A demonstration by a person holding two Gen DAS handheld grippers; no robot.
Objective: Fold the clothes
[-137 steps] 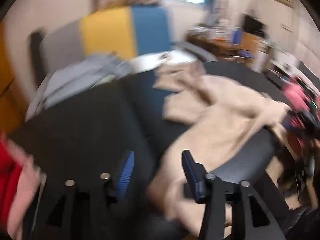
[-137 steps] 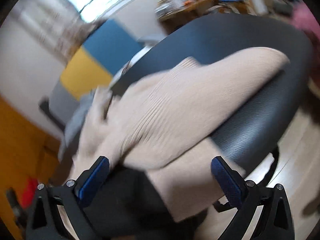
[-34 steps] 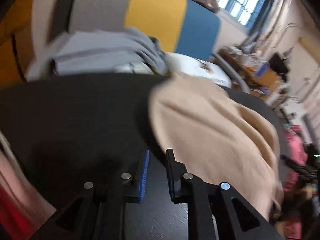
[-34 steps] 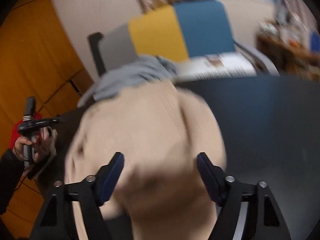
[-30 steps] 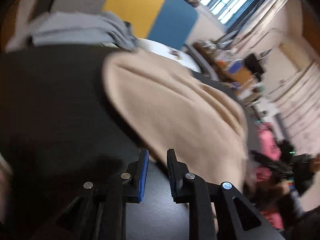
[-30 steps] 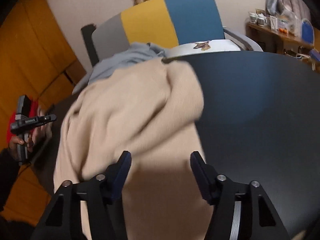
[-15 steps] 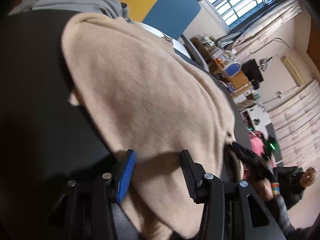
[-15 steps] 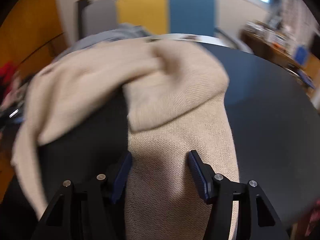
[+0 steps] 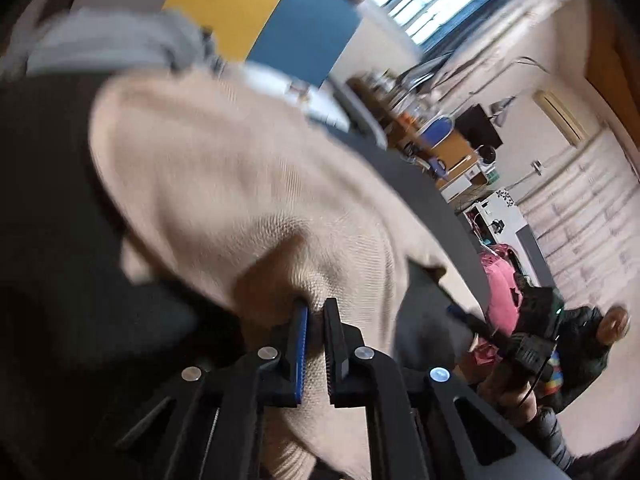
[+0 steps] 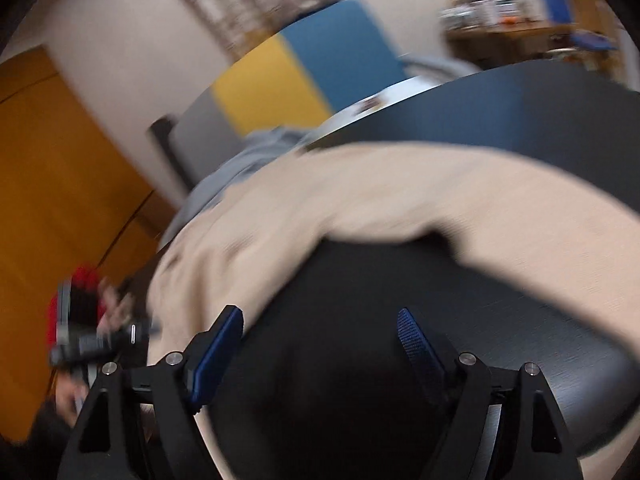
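Black table (image 10: 520, 112); left tongs (image 9: 316, 312) closing on beige sweater (image 9: 240, 184).

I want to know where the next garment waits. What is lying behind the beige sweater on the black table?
Behind the beige sweater a crumpled grey garment lies at the far edge of the black table, beside something flat and white. The sweater covers the grey garment's near part.

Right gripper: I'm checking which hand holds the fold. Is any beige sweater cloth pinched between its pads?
No: the right gripper, jaws opening, has only bare dark table between its pads, beige sweater beyond.
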